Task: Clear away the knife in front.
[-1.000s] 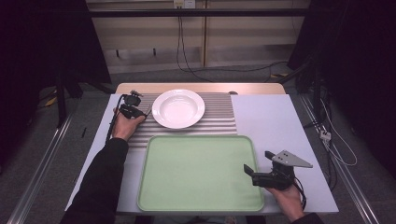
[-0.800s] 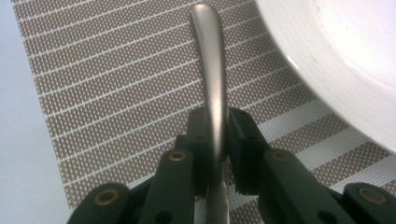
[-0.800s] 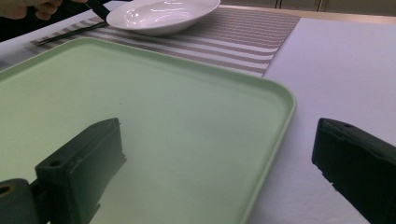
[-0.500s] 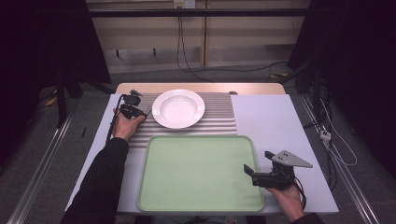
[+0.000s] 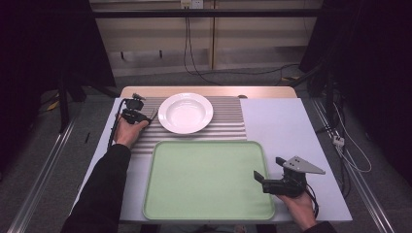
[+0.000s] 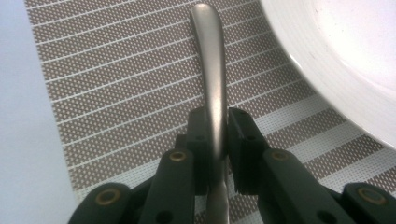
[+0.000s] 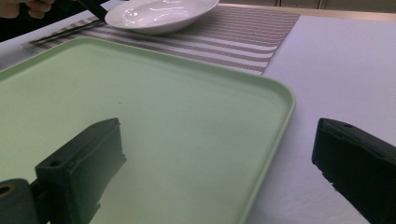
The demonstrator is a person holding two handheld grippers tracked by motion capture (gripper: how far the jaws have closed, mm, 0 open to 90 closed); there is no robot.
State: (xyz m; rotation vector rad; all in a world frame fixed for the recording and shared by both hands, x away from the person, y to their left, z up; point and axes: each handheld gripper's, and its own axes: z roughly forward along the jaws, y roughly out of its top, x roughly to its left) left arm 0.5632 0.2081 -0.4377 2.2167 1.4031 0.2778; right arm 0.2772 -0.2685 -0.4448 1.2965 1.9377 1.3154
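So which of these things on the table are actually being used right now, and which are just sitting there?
In use:
- slim grey metal utensil handle, clamped in the left gripper
- brown striped woven placemat under it

Just there, by the look of it:
- round white ceramic plate
- pale green plastic tray
- right gripper, open over the tray's edge

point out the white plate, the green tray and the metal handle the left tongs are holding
white plate (image 5: pixel 185 112), high view, centre of its bowl.
green tray (image 5: pixel 204 177), high view, bare middle.
metal handle (image 6: pixel 211 60), left gripper view, its upper stretch.
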